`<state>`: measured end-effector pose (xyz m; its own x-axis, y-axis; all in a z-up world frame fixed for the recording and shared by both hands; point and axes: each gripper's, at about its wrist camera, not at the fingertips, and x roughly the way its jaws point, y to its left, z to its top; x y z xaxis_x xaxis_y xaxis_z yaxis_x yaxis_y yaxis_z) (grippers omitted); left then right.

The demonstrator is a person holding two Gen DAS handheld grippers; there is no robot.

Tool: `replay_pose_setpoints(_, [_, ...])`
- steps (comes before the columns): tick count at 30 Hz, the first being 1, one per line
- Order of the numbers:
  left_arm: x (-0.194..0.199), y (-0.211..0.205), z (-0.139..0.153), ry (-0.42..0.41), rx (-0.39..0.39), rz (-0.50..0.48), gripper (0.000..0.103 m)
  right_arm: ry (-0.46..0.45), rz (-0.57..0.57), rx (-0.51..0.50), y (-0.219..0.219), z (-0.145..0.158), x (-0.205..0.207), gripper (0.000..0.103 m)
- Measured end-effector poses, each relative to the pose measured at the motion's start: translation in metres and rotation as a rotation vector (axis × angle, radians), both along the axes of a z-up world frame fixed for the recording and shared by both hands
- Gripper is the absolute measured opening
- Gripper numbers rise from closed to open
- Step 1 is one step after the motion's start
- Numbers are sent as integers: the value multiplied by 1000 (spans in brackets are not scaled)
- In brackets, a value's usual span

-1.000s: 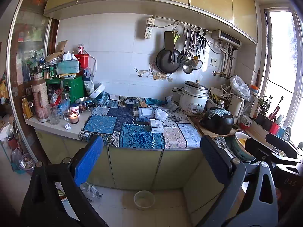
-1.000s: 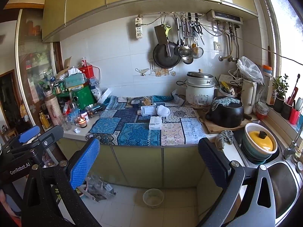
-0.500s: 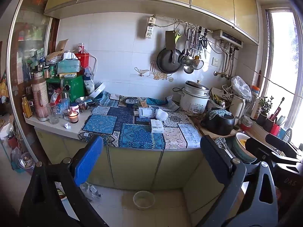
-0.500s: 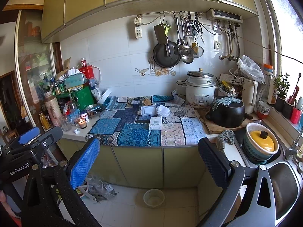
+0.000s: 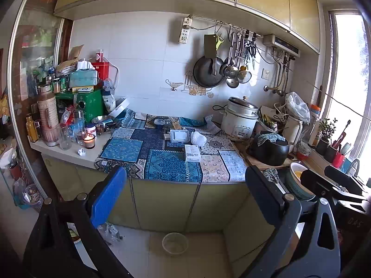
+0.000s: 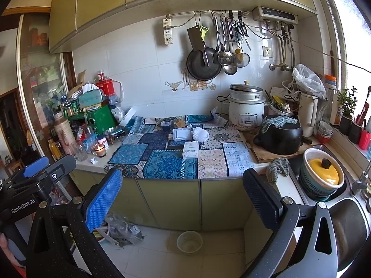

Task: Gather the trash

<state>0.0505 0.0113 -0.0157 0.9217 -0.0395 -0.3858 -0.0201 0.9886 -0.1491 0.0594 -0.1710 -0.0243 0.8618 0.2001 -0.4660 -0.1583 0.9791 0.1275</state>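
Observation:
A patterned blue cloth [image 5: 129, 149] covers the counter. On it lie a white box [image 5: 192, 153], a white foam net [image 5: 198, 138], an open white container [image 5: 178, 136] and, on the bare counter to the left, a small crumpled white scrap [image 5: 81, 152]. All show in the right wrist view too: the box [image 6: 190, 150], the foam net [image 6: 200, 134], the scrap [image 6: 94, 161]. My left gripper [image 5: 185, 192] is open and empty, well short of the counter. My right gripper [image 6: 183, 194] is open and empty, equally far back. A small bin [image 6: 189, 241] stands on the floor below.
A lit candle [image 5: 89, 140], glasses and jars crowd the counter's left end. A rice cooker [image 6: 246, 110], a black pot [image 6: 279, 136] and a sink with a yellow-lidded basket [image 6: 321, 173] are on the right. Crumpled plastic [image 6: 123, 229] lies on the floor at left.
Both views have shifted only slightly; the counter sits marginally closer. Both grippers stay open and nothing on the counter has moved.

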Motion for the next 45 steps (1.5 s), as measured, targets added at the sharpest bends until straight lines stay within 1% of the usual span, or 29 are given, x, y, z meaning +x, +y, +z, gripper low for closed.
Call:
replay_pose_setpoints(6, [15,-6,-3,20,-3,8,103,10,6,6,-9,-4,11,103])
replay_pose_setpoints(11, [38,-7,-9,47,-14,29,103,29,-4,4,-20,-10,26,103])
replay_pose_setpoints(16, [76,-1,-15,69,5,64,103,63,-31,11,-33,-20,49,103])
replay_pose_setpoints(20, [116,10,-26,100,25,106,103,104,-55,16,-39,-32,74,103])
replay_pose_setpoints(22, [138,18,-34,120,25,112,103,127,-65,14,-40,-39,90,103])
replay_pose_setpoints(27, [202,36,-58,179,33,108,103,195,-90,7,-35,-61,138,103])
replay_pose_setpoints(30, [240,47,-71,200,34,91,103,232,-98,2,-28,-74,172,103])
replay_pose_setpoints(35, [317,65,-79,244,39,49,103,316,-107,16,-10,-92,240,103])
replay_pose_setpoints(38, [360,76,-82,269,40,22,103,363,-82,34,4,-106,282,103])
replay_pose_setpoints(42, [406,92,-93,286,46,9,103,418,-75,12,22,-133,335,103])
replay_pose_setpoints(45, [438,99,-108,347,40,3,103,488,-70,-23,34,-160,372,103])
